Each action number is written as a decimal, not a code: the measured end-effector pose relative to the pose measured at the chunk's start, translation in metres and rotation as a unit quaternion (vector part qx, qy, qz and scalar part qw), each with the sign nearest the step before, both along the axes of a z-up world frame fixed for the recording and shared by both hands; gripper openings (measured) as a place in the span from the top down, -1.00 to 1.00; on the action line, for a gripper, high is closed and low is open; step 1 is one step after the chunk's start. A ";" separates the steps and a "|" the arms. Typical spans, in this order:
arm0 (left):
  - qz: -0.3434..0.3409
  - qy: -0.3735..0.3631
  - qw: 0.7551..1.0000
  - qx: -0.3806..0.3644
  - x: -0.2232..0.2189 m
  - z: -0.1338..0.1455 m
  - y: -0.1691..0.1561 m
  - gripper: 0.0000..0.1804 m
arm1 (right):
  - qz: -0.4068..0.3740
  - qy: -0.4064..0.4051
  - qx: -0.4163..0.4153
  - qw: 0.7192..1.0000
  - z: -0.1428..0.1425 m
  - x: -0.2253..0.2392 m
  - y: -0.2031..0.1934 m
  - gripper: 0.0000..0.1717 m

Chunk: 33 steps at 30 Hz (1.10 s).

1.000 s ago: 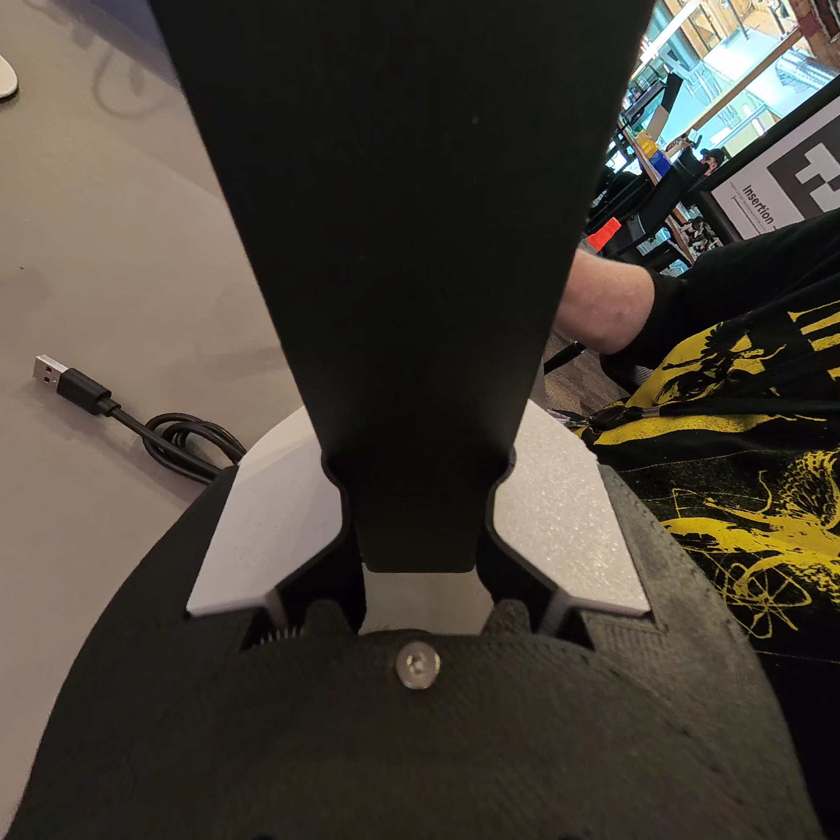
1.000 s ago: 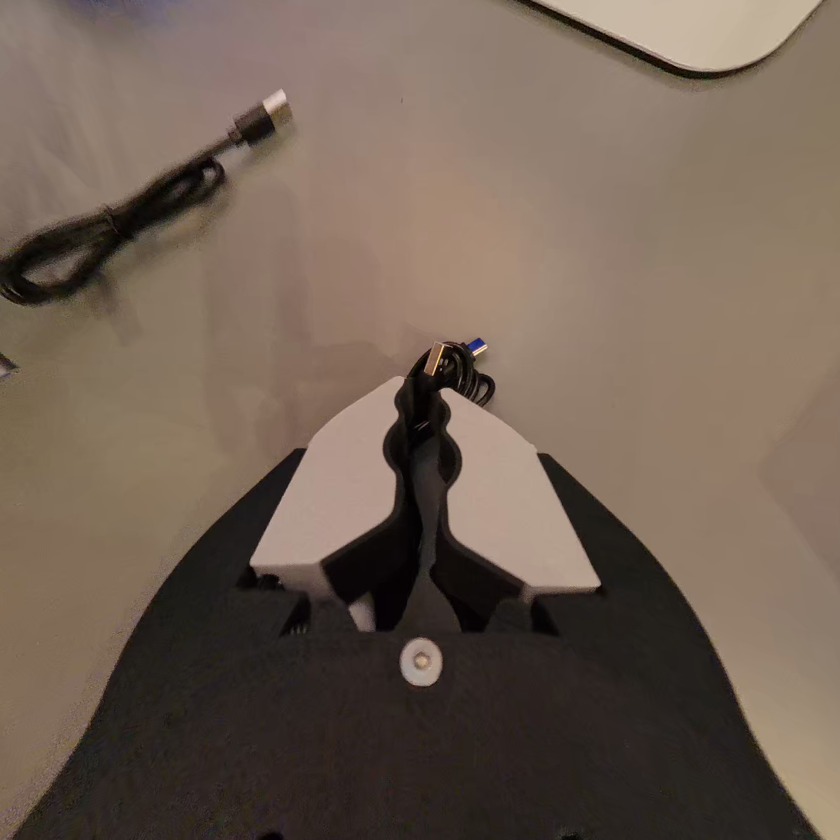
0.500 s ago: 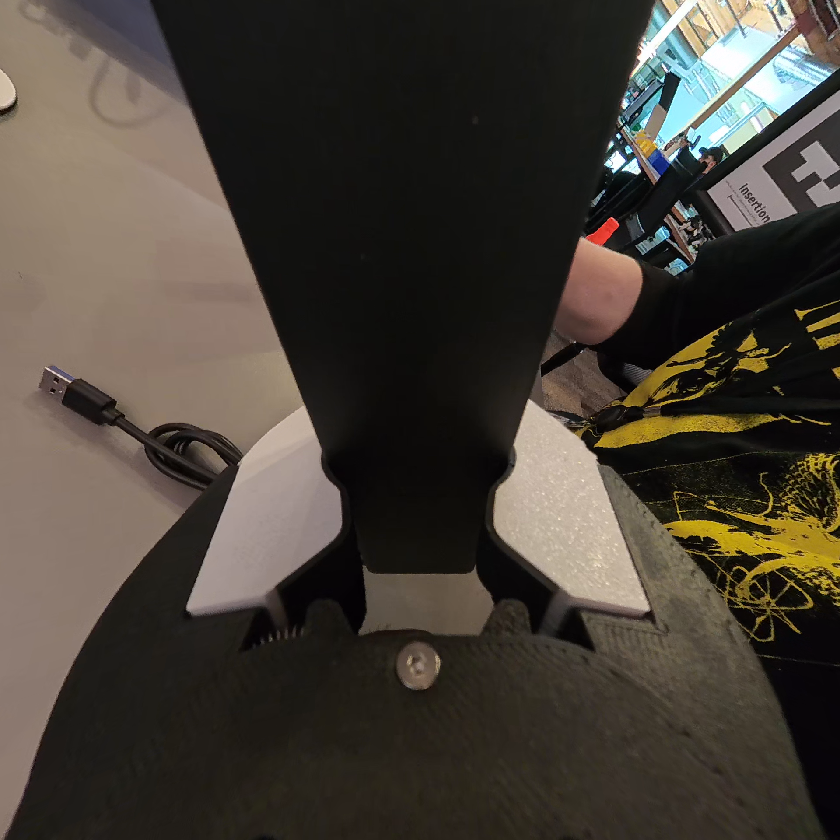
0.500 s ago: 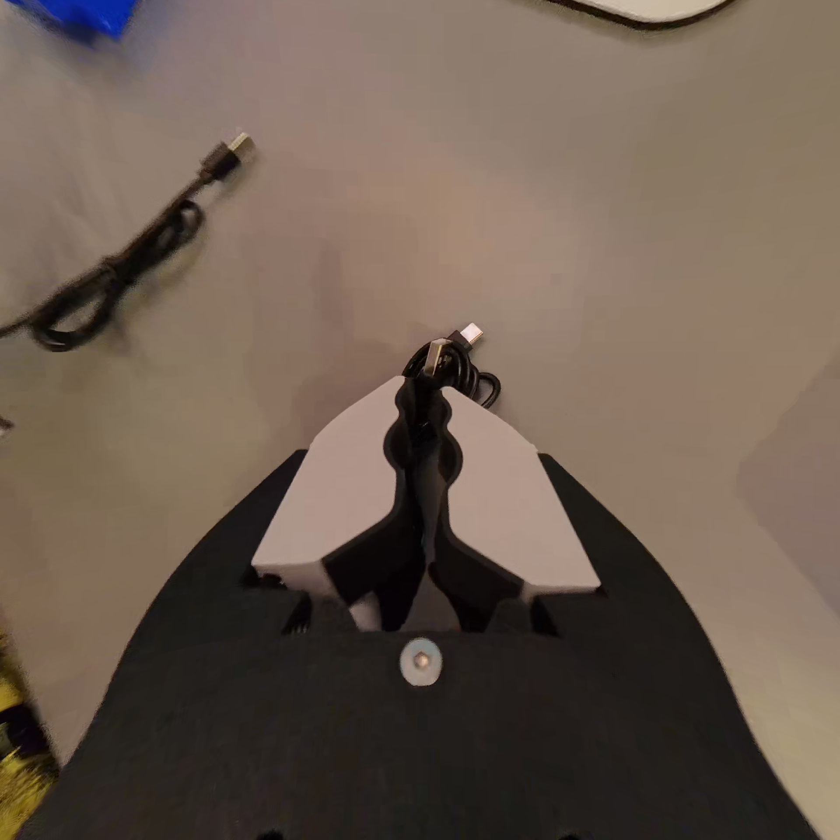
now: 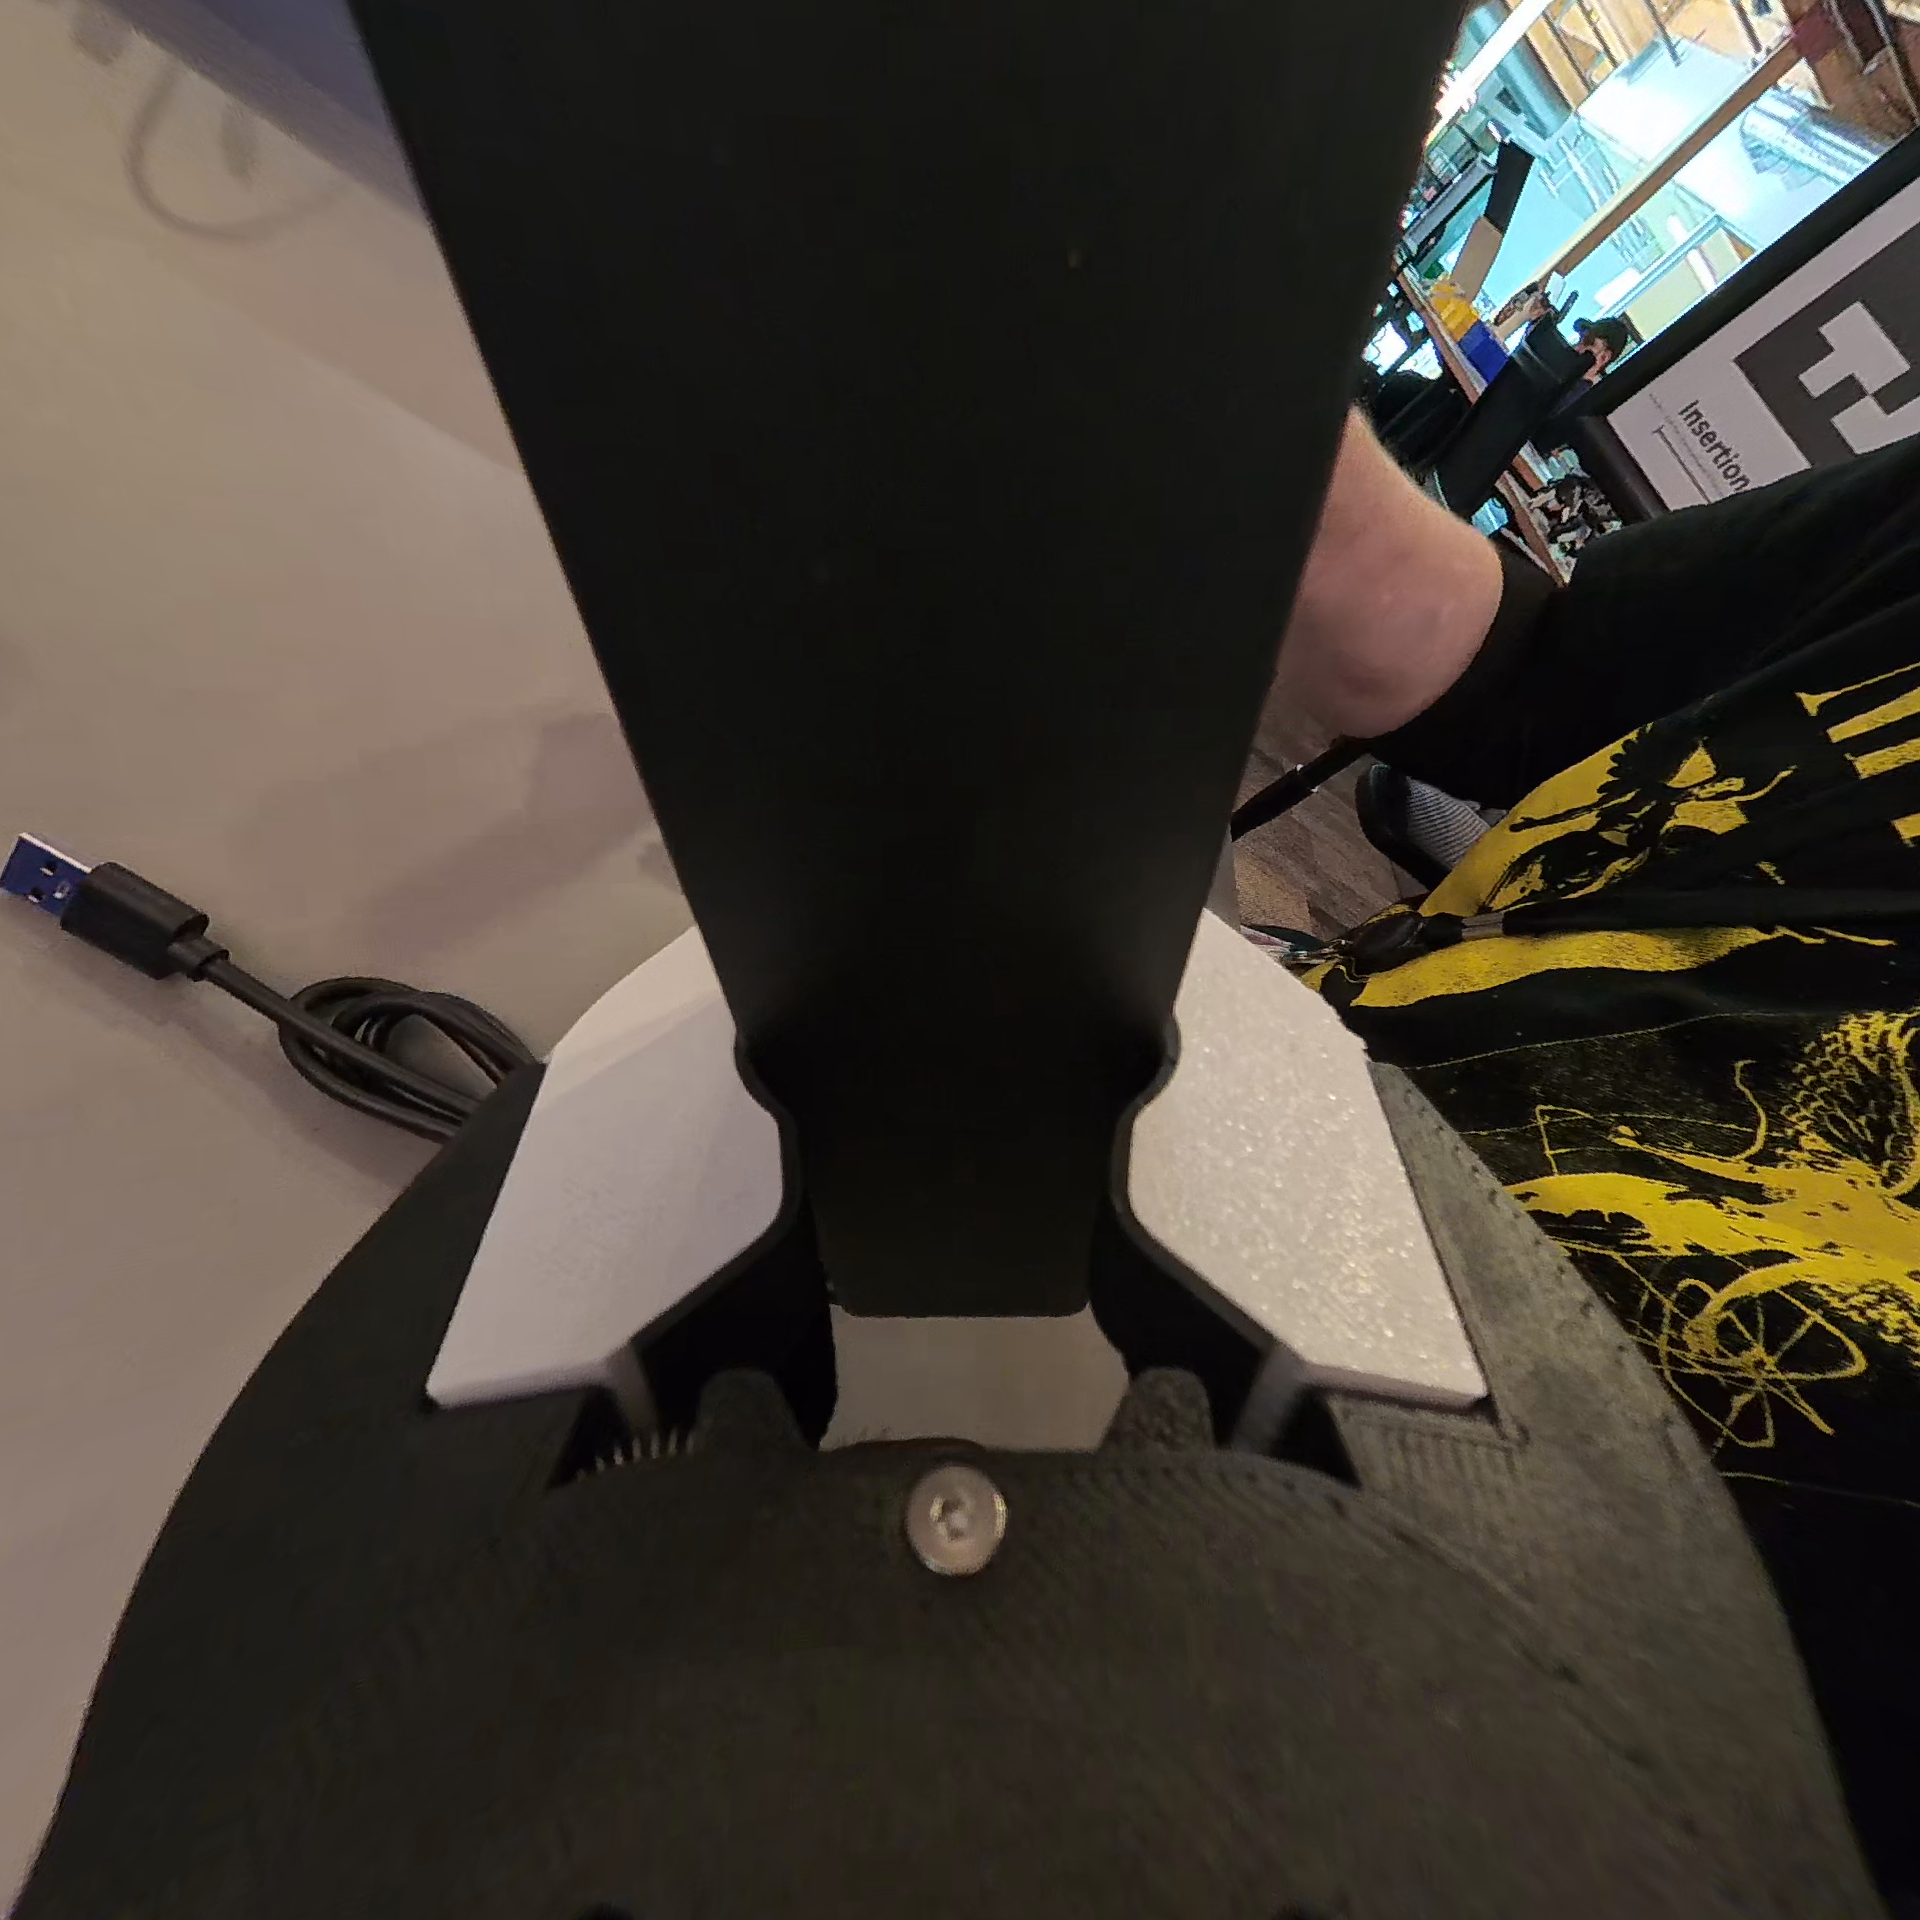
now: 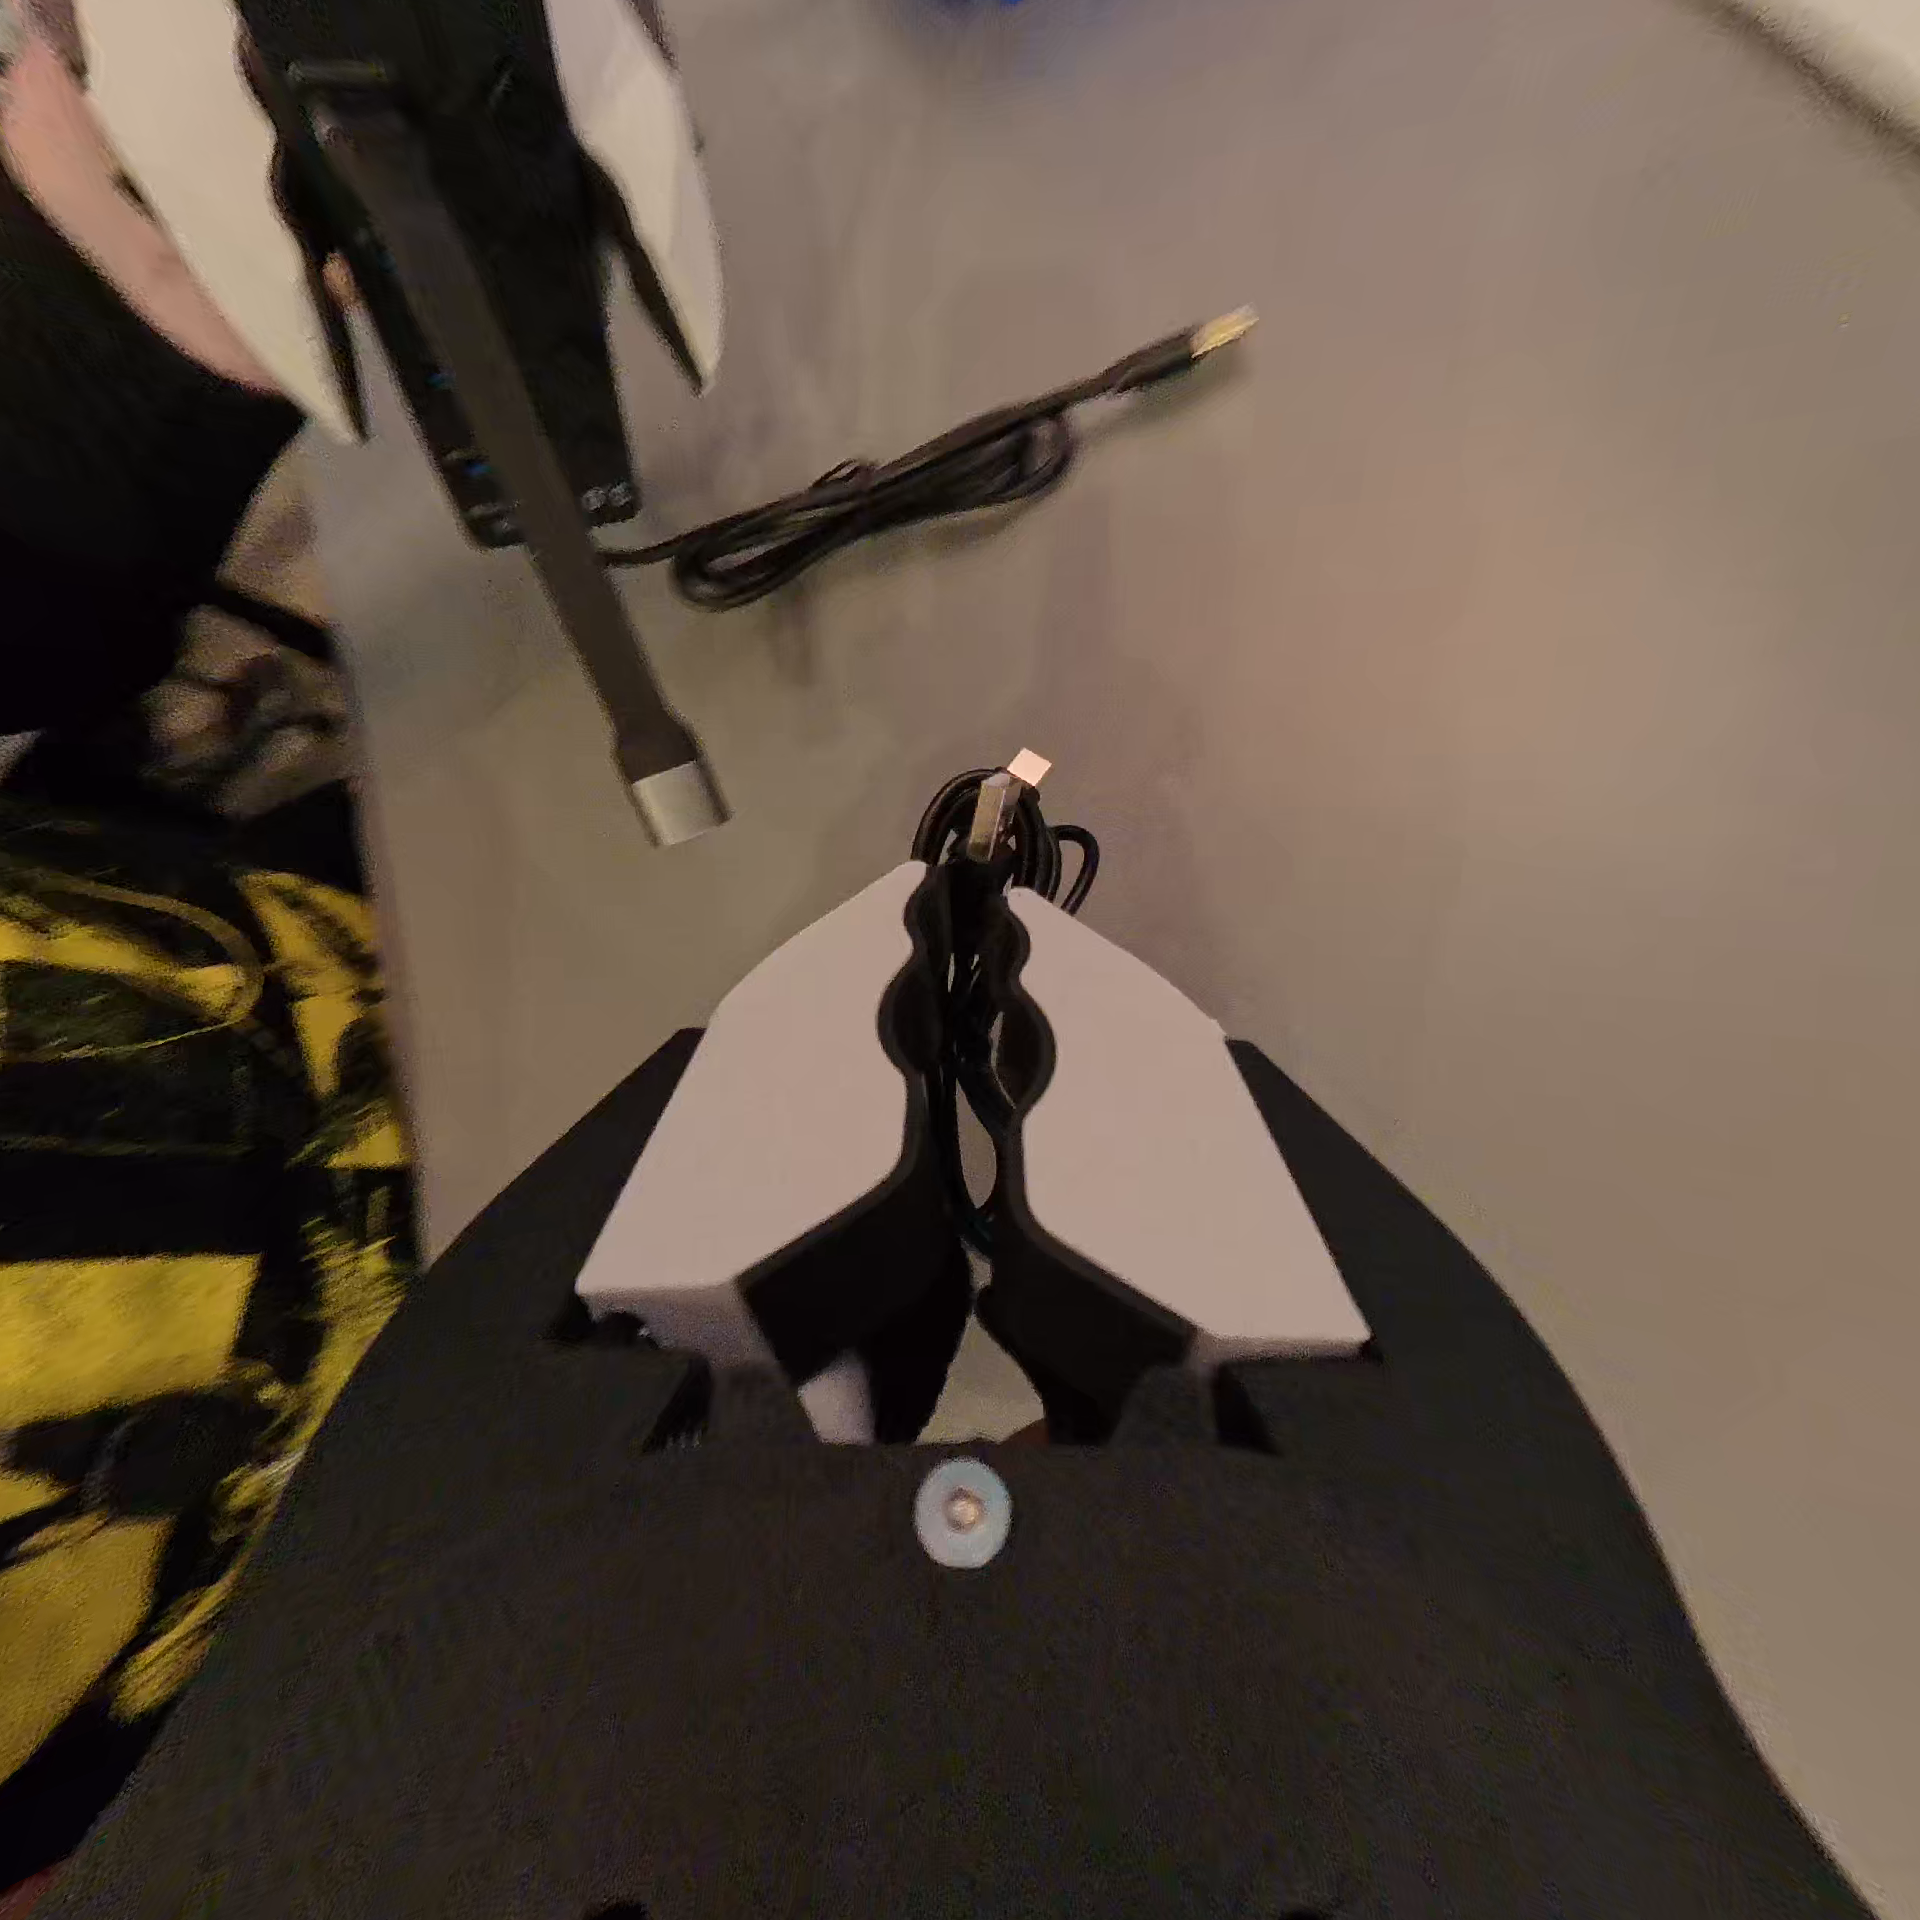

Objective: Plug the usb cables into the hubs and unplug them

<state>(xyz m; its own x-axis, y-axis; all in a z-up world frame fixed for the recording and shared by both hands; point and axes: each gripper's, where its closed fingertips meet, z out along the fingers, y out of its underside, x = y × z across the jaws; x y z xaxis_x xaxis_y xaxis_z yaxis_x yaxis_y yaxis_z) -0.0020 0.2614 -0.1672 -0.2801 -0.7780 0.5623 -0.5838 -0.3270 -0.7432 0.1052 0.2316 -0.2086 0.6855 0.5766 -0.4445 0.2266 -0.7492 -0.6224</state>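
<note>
Clamping a bundled black USB cable (image 6: 982, 894), plug (image 6: 995, 821) poking past its fingertips, the right claw (image 6: 971, 883) should square that plug to a side port before pushing, since the left claw (image 6: 488, 343) grips the black USB hub (image 5: 894, 520) between its spread fingers. Spare cables (image 6: 883, 499) (image 5: 312, 1018) lie on the grey tabletop (image 6: 1455, 727); the hub's dangling connector (image 6: 675, 800) hangs close beside the plug.

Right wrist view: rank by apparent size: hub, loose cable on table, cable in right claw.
1. Hub, though it is nearer the camera.
2. Loose cable.
3. Cable in right claw; mostly hidden between the fingers, so unsure.
</note>
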 end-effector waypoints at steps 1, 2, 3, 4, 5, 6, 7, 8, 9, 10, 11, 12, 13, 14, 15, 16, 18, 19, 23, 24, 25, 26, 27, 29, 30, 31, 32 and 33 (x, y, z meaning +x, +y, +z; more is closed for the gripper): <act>0.000 0.000 1.000 0.000 0.000 0.000 0.000 0.28 | 0.016 0.018 -0.039 0.999 -0.009 -0.005 -0.008 0.93; -0.001 0.002 1.000 0.001 0.000 0.000 -0.001 0.28 | 0.023 0.013 -0.075 0.997 -0.024 -0.005 -0.014 0.92; -0.001 0.003 1.000 0.002 -0.001 0.000 -0.001 0.28 | 0.021 0.002 -0.093 0.995 -0.037 -0.003 -0.017 0.92; -0.001 0.002 1.000 0.002 -0.001 0.000 0.000 0.28 | 0.013 0.001 -0.092 0.996 -0.042 -0.002 -0.016 0.92; 0.000 0.002 1.000 0.002 -0.001 0.000 0.000 0.29 | 0.003 -0.011 -0.077 0.997 -0.042 0.000 -0.013 0.92; 0.001 0.002 1.000 0.001 -0.002 0.000 0.001 0.29 | -0.003 -0.040 -0.061 0.997 -0.043 0.003 -0.010 0.91; 0.001 0.002 1.000 0.000 -0.002 0.000 0.001 0.29 | -0.006 -0.063 -0.050 0.997 -0.043 0.004 -0.009 0.91; 0.001 0.001 1.000 -0.001 -0.001 0.000 0.001 0.28 | -0.005 -0.084 -0.043 0.996 -0.045 0.005 -0.009 0.90; 0.000 0.001 1.000 -0.002 -0.001 0.000 0.000 0.28 | -0.008 -0.105 -0.038 0.994 -0.046 0.007 -0.007 0.89; -0.002 0.002 1.000 -0.001 -0.001 0.000 0.000 0.28 | -0.010 -0.125 -0.031 0.992 -0.047 0.010 -0.006 0.89; -0.002 0.002 1.000 -0.001 -0.001 -0.001 -0.001 0.28 | -0.006 -0.140 -0.027 0.990 -0.048 0.010 -0.006 0.88; -0.002 0.002 1.000 -0.001 0.000 -0.001 -0.001 0.28 | 0.000 -0.152 -0.031 0.988 -0.051 0.008 -0.006 0.88; -0.003 0.002 1.000 0.000 0.000 -0.001 -0.001 0.28 | 0.002 -0.168 -0.034 0.985 -0.054 0.007 -0.007 0.88; -0.003 0.003 1.000 0.001 -0.001 -0.001 -0.001 0.28 | 0.001 -0.184 -0.035 0.982 -0.055 0.007 -0.007 0.88; -0.003 0.003 1.000 0.001 -0.001 0.000 -0.001 0.28 | 0.000 -0.198 -0.039 0.980 -0.056 0.007 -0.007 0.88; -0.001 0.002 1.000 0.000 -0.001 0.000 -0.001 0.28 | -0.002 -0.207 -0.043 0.977 -0.056 0.007 -0.007 0.88; -0.002 0.001 1.000 0.002 -0.001 0.001 -0.001 0.28 | -0.007 -0.224 -0.043 0.974 -0.057 0.007 -0.006 0.88; -0.004 0.001 1.000 0.002 -0.001 0.001 -0.002 0.28 | -0.011 -0.237 -0.033 0.971 -0.057 0.007 -0.006 0.88; -0.007 0.001 1.000 0.001 0.001 0.001 -0.004 0.28 | -0.046 -0.236 -0.004 0.971 -0.057 0.007 -0.006 0.89; -0.007 0.001 1.000 0.003 0.001 0.000 -0.005 0.28 | -0.051 -0.225 0.003 0.973 -0.057 0.007 -0.005 0.90; -0.006 0.001 1.000 0.003 0.001 0.000 -0.005 0.28 | -0.053 -0.210 0.010 0.976 -0.057 0.007 -0.005 0.90; -0.006 -0.001 1.000 0.002 0.001 0.001 -0.004 0.28 | -0.056 -0.204 0.022 0.977 -0.055 0.008 -0.004 0.90; -0.005 -0.001 1.000 0.002 0.000 0.001 -0.004 0.28 | -0.061 -0.218 0.048 0.973 -0.049 0.011 -0.001 0.91; 0.000 -0.002 1.000 -0.003 0.001 0.001 -0.003 0.28 | -0.050 -0.246 0.126 0.960 -0.021 0.005 0.009 0.91; 0.002 -0.002 1.000 -0.008 0.002 0.002 -0.002 0.28 | -0.040 -0.264 0.163 0.950 -0.005 -0.002 0.013 0.92; 0.002 -0.002 1.000 -0.012 0.004 0.002 -0.003 0.28 | -0.025 -0.290 0.201 0.935 0.012 -0.009 0.018 0.91; 0.001 -0.003 1.000 -0.015 0.005 0.002 -0.004 0.28 | -0.007 -0.323 0.240 0.916 0.027 -0.016 0.023 0.92; 0.001 -0.005 1.000 -0.018 0.007 0.003 -0.005 0.29 | 0.010 -0.356 0.271 0.894 0.040 -0.023 0.027 0.92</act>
<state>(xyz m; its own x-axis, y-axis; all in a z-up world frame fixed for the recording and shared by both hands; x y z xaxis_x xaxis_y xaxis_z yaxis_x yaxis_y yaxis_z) 0.0047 0.2564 -0.1641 -0.2840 -0.7577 0.5876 -0.5751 -0.3558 -0.7367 0.0823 0.2581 -0.1687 0.6709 0.5901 0.4491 0.7199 -0.3729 -0.5854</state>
